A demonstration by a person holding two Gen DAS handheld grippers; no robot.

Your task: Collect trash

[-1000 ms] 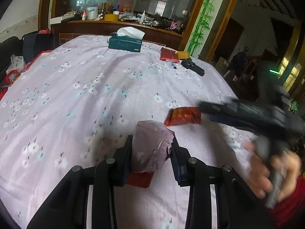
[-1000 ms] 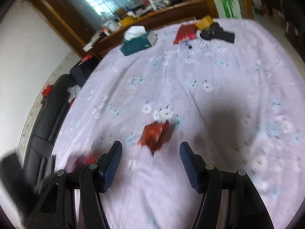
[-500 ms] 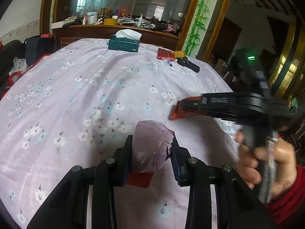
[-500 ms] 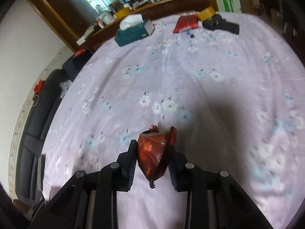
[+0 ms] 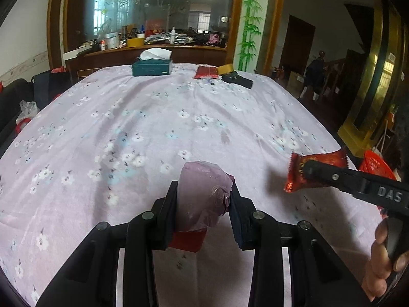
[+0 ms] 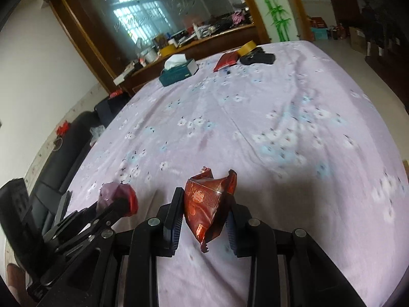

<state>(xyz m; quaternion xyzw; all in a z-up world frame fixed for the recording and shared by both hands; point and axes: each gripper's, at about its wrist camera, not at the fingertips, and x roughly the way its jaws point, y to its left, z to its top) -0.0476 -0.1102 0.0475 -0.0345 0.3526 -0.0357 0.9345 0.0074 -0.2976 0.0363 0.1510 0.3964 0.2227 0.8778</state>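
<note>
- The left gripper (image 5: pixel 204 199) points forward and downward over the near part of the table, its jaws nearly closed on a crumpled pale purple wrapper (image 5: pixel 203 197).
- That wrapper is thin, glossy and translucent; a red scrap (image 5: pixel 188 240) shows below it between the same fingers, lifted off the cloth.
- The right gripper (image 6: pixel 204 212) also tilts downward, and sits to the right of the left one, near the table's right edge.
- Its jaws have just been closing and now pinch a red-brown foil snack wrapper (image 6: pixel 207 204) by its middle.
- This wrapper is shiny, creased, with gold print and jagged torn ends sticking out above and below the pads; it hangs clear of the tablecloth.
- From the left camera, a person's hand (image 5: pixel 383 258) grips the right gripper's handle at the lower right, fingers curled around it.
- The table wears a lilac tablecloth (image 5: pixel 153 128) with small white flowers.
- At the far end lie a teal tissue box (image 5: pixel 152 66), a flat red packet (image 5: pixel 206 72), a roll of yellow tape (image 5: pixel 225 68) and a black object (image 5: pixel 237 79).
- A red plastic basket (image 5: pixel 375 165) stands past the table's right edge.
</note>
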